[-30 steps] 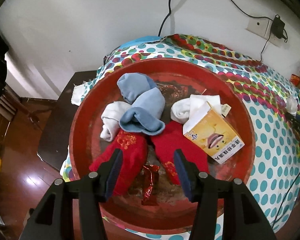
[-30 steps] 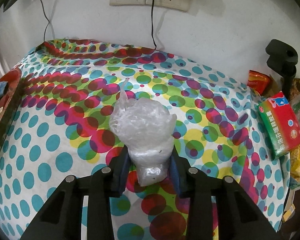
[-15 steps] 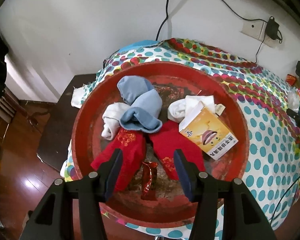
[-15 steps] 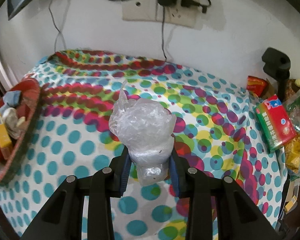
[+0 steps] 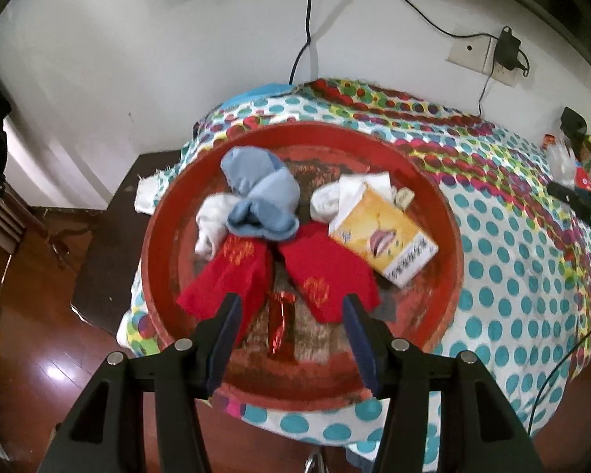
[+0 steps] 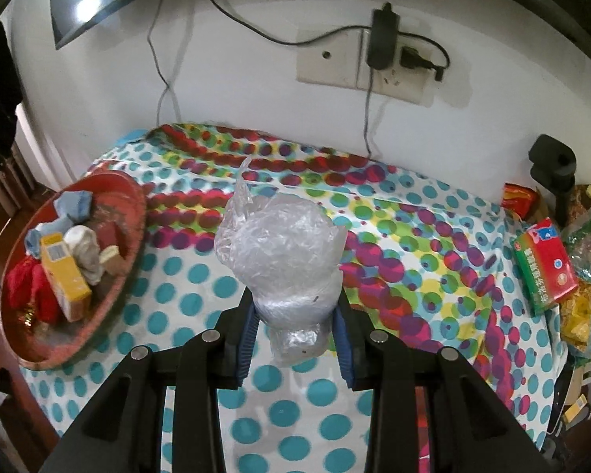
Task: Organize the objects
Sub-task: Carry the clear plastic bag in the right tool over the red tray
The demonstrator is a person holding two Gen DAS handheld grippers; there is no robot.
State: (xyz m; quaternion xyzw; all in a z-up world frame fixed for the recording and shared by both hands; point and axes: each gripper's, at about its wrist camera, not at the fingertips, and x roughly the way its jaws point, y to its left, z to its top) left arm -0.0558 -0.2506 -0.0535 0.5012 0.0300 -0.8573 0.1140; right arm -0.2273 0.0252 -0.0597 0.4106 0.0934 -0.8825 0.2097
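- The right gripper (image 6: 293, 339) is clamping a crumpled clear plastic bag (image 6: 281, 252) and carrying it above the polka-dot tablecloth (image 6: 433, 276), probably bound for the collecting tray.
- The left gripper (image 5: 291, 333) is hovering with jaws apart and empty over the round red tray (image 5: 451, 244), where socks and a yellow carton (image 5: 386, 236) are lying.
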